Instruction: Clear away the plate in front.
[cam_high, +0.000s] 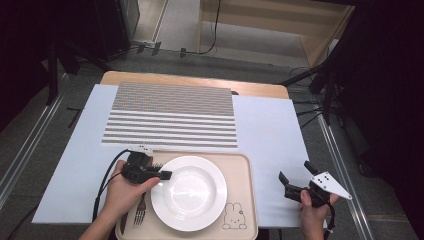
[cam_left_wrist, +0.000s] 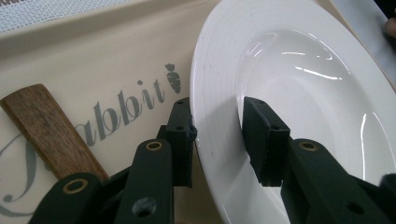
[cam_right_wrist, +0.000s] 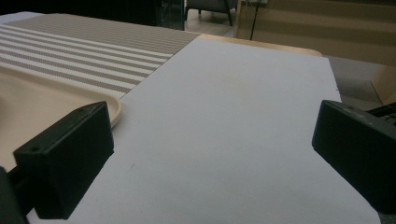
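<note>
Plate (cam_high: 189, 192): white, deep, resting on the beige tray (cam_high: 247, 170) at the near edge of the table; not yet lifted. Fork (cam_high: 140, 210): lies left of the plate on the tray. Left gripper (cam_left_wrist: 217, 135): jaws part open, straddling the plate's left rim, outer pad touching, grip judged unfinished. Right gripper (cam_high: 295, 182): jaws released wide, empty, right of the tray.
</note>
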